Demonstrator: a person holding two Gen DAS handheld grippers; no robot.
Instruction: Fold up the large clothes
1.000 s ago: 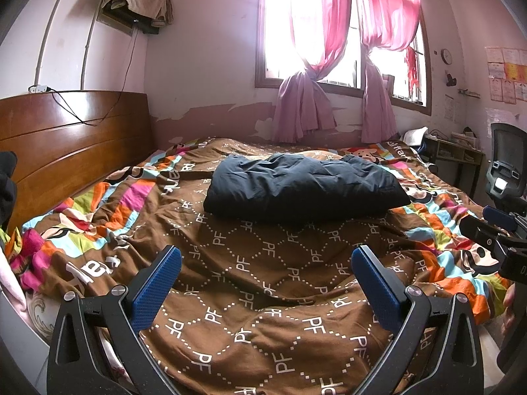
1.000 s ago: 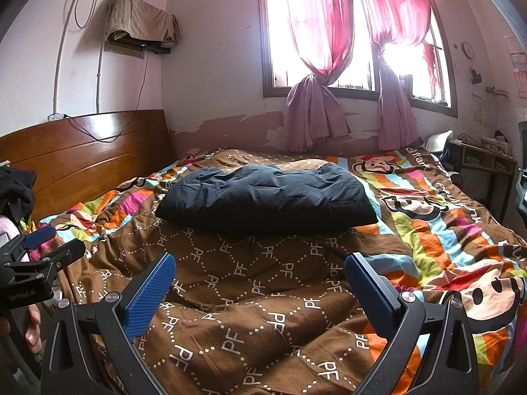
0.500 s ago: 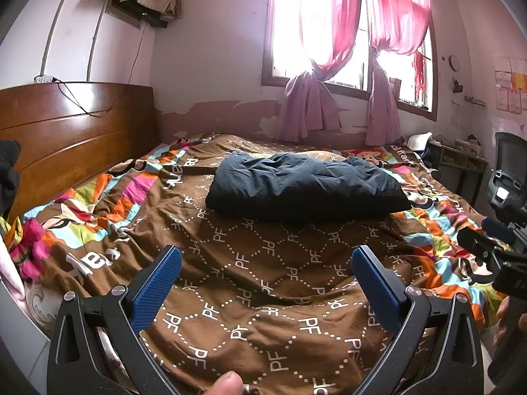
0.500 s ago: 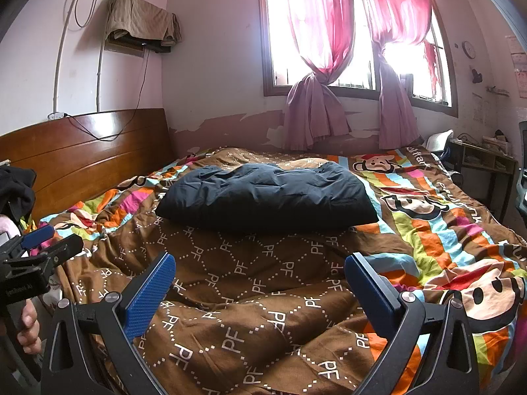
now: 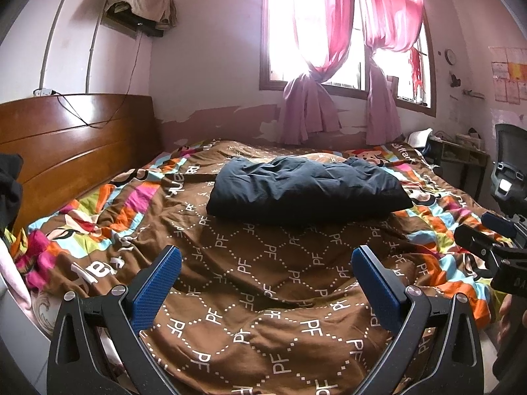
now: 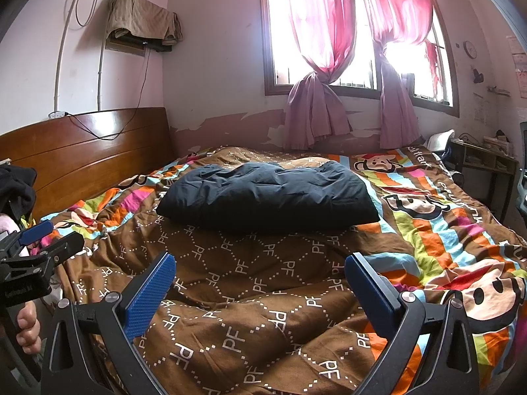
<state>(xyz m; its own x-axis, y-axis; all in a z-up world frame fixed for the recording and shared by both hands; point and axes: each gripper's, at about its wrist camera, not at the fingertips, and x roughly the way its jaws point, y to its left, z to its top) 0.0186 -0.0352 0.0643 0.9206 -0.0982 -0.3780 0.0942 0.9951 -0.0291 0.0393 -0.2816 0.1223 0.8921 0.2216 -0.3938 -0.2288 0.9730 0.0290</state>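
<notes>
The dark jacket (image 5: 306,191) is lying bundled mid-bed on the quilt (image 5: 263,279), looking puffy, soft and light; its near corners are looking best to pinch. Both the left tool (image 5: 263,283) and right tool (image 6: 258,283) are hovering spread apart, gripping nothing

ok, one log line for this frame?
left gripper open | right gripper open | dark garment folded on bed | no contact

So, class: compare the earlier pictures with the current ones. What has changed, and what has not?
Only the left hand-held gripper shifted: its view tipped slightly down, then back up. Nothing was grasped or released. The dark folded garment, the quilt and the open right hand-held gripper stayed put.
</notes>
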